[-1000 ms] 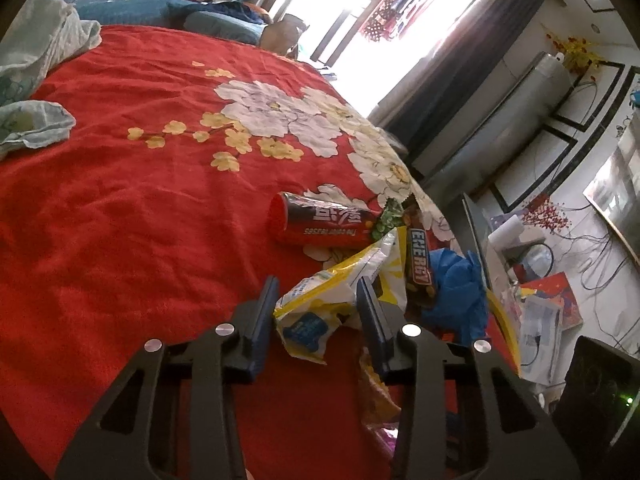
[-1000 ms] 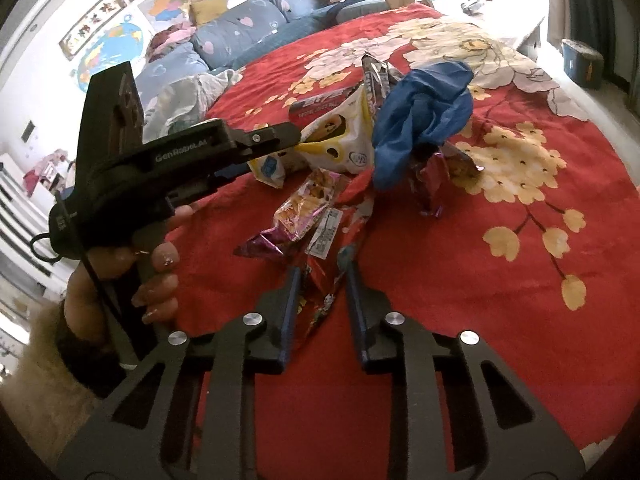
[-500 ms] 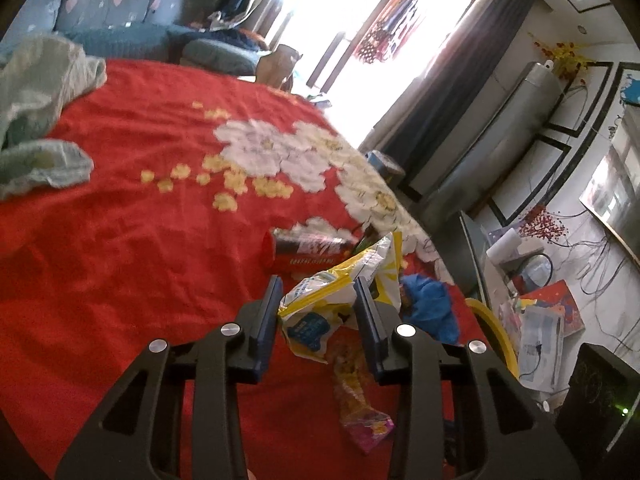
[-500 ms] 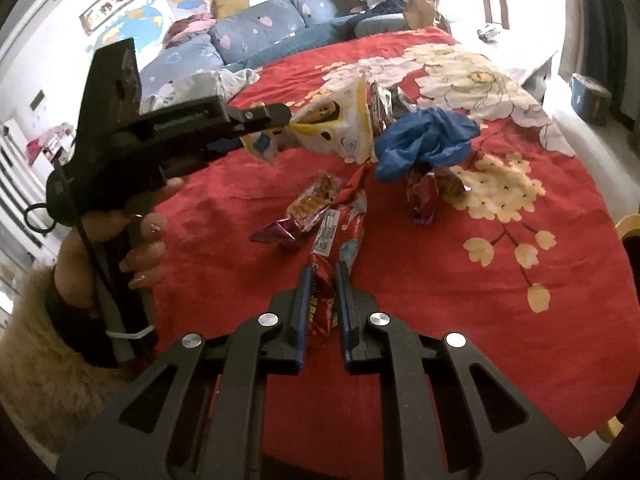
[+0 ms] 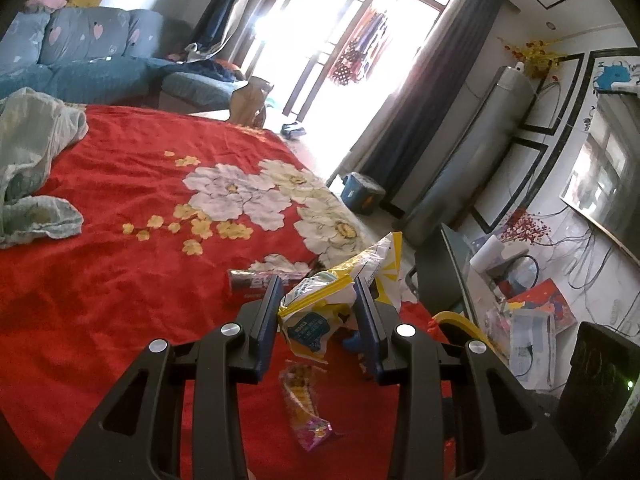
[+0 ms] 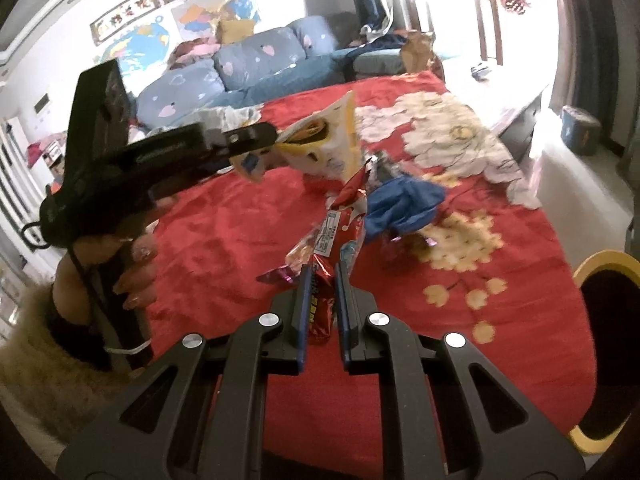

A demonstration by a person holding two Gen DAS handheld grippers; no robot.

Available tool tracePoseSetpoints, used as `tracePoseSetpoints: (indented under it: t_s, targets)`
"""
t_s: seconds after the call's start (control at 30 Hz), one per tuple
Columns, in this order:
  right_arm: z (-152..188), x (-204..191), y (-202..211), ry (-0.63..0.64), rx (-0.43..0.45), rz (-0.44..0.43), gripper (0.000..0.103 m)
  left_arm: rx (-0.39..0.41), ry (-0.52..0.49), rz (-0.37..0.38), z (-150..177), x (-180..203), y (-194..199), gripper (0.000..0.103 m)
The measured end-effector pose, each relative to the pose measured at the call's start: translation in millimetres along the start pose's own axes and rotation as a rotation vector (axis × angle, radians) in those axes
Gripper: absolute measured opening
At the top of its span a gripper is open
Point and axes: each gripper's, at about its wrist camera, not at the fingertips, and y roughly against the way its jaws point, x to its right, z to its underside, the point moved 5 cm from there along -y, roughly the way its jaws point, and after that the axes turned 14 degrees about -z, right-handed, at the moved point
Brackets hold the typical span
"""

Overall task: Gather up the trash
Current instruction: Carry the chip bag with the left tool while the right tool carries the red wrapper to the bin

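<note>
Left wrist: left tool (image 5: 316, 296) tilted down, clamps yellow bag (image 5: 340, 292); right tool (image 6: 322, 280) tilted down, pinches red wrapper (image 6: 320, 304).

We are looking along the right gripper (image 6: 323, 276), whose jaws are pinching a red snack wrapper (image 6: 322, 312) that is rising ahead of the fingertips, clear of the red flowered cloth (image 6: 224, 236). Just beyond the wrapper's far end a crumpled blue glove (image 6: 402, 206) is lying on the cloth. Up and to our left, a hand (image 6: 116, 264) is gripping the left gripper (image 6: 260, 136), which is clamping a yellow and white bag (image 6: 324, 144) in the air. At the far right edge, a yellow-rimmed bin (image 6: 596, 264) is showing.
</note>
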Motion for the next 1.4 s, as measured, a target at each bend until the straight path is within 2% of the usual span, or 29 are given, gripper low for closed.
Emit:
tracePoseSetpoints:
  t_s: [0.27,0.57,1.4]
  targets:
    - [-9.9,18.7,23.8,-0.017,0.052,0.049,0.007,0.02,-0.008,0.017,-4.2,11.4,10.4,0.034]
    - [-16.7,44.6,50.0,-0.057,0.109,0.102,0.007,0.027,-0.074,0.051,0.6,41.9,19.9,0.034]
    - [-21.1,91.2,108.4,-0.142,0.239,0.206,0.007,-0.015,-0.221,0.124,28.3,111.7,16.7,0.034]
